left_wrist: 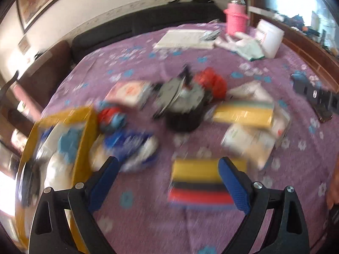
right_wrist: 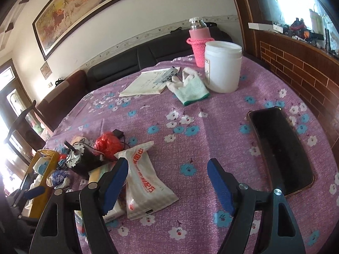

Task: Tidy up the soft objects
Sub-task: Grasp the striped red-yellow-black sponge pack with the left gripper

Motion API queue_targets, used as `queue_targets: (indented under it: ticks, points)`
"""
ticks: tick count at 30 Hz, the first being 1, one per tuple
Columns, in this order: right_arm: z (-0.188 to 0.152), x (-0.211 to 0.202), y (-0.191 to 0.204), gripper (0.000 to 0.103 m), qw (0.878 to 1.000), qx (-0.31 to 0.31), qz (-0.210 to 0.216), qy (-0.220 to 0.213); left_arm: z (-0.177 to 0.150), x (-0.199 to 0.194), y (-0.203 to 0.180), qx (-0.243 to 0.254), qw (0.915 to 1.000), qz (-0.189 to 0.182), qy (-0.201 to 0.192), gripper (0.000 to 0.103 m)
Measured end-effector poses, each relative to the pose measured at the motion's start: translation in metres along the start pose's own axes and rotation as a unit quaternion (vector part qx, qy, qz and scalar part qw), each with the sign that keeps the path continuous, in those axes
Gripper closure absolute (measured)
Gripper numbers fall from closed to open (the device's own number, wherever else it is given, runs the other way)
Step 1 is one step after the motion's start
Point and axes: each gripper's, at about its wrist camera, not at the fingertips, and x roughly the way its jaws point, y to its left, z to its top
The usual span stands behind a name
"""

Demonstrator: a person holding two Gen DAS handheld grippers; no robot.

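Sponges [left_wrist: 201,182] lie loose beside yellow box [left_wrist: 84,122], presumably the bin; left gripper [left_wrist: 167,165] and right gripper [right_wrist: 167,167] gape empty.

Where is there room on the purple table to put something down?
Bare cloth lies between the glove and the tissue pack, and between that pack and the phone. It is crowded around the red bag and yellow box.

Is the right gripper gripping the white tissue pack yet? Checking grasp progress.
Apart: the right wrist view shows the right gripper open, the tissue pack beside its left finger.
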Motion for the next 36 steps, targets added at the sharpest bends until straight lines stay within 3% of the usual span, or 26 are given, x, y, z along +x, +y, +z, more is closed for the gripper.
queue_targets:
  ticks: [3, 7, 10, 13, 17, 19, 21, 23, 25, 27, 31, 36]
  points:
    - [-0.002, 0.001, 0.002, 0.023, 1.0, -0.005, -0.004, 0.0, 0.012, 0.014, -0.015, 0.037, 0.9989, -0.029, -0.005, 0.009]
    - [-0.003, 0.003, 0.004, 0.023, 1.0, -0.013, -0.008, 0.002, 0.004, 0.04, -0.022, 0.047, 0.9876, -0.116, 0.094, 0.009]
    - [-0.004, 0.004, 0.005, 0.023, 1.0, -0.017, -0.011, 0.004, -0.013, 0.025, -0.024, 0.057, 0.9803, -0.152, 0.112, 0.009]
    - [-0.005, 0.004, 0.007, 0.023, 1.0, -0.021, -0.01, 0.006, -0.029, -0.004, -0.021, 0.068, 0.973, -0.194, 0.106, 0.009]
    - [-0.006, 0.007, 0.01, 0.023, 0.999, -0.027, -0.011, 0.012, -0.039, -0.027, -0.008, 0.04, 0.9875, -0.134, 0.072, 0.008]
    - [-0.007, 0.008, 0.011, 0.023, 0.999, -0.028, -0.012, 0.015, -0.045, -0.032, -0.007, 0.027, 0.9908, -0.118, 0.06, 0.008]
    - [-0.008, 0.009, 0.01, 0.022, 0.999, -0.027, -0.013, 0.017, -0.05, -0.03, -0.008, 0.025, 0.9904, -0.119, 0.066, 0.008]
    - [-0.009, 0.01, 0.01, 0.022, 0.999, -0.026, -0.014, 0.02, -0.049, -0.017, -0.005, 0.0, 0.9891, -0.111, 0.097, 0.008]
    - [-0.009, 0.011, 0.009, 0.022, 0.999, -0.025, -0.015, 0.023, -0.046, -0.006, -0.005, -0.048, 0.9811, -0.141, 0.125, 0.008]
    - [-0.009, 0.011, 0.01, 0.022, 0.999, -0.026, -0.015, 0.023, -0.042, -0.005, -0.011, -0.066, 0.9819, -0.132, 0.118, 0.007]
    - [-0.009, 0.011, 0.01, 0.022, 0.999, -0.027, -0.015, 0.023, -0.029, 0.007, -0.025, -0.078, 0.9844, -0.115, 0.108, 0.006]
    - [-0.008, 0.01, 0.009, 0.022, 0.999, -0.023, -0.013, 0.022, -0.026, 0.017, -0.047, -0.016, 0.9957, -0.06, 0.069, 0.005]
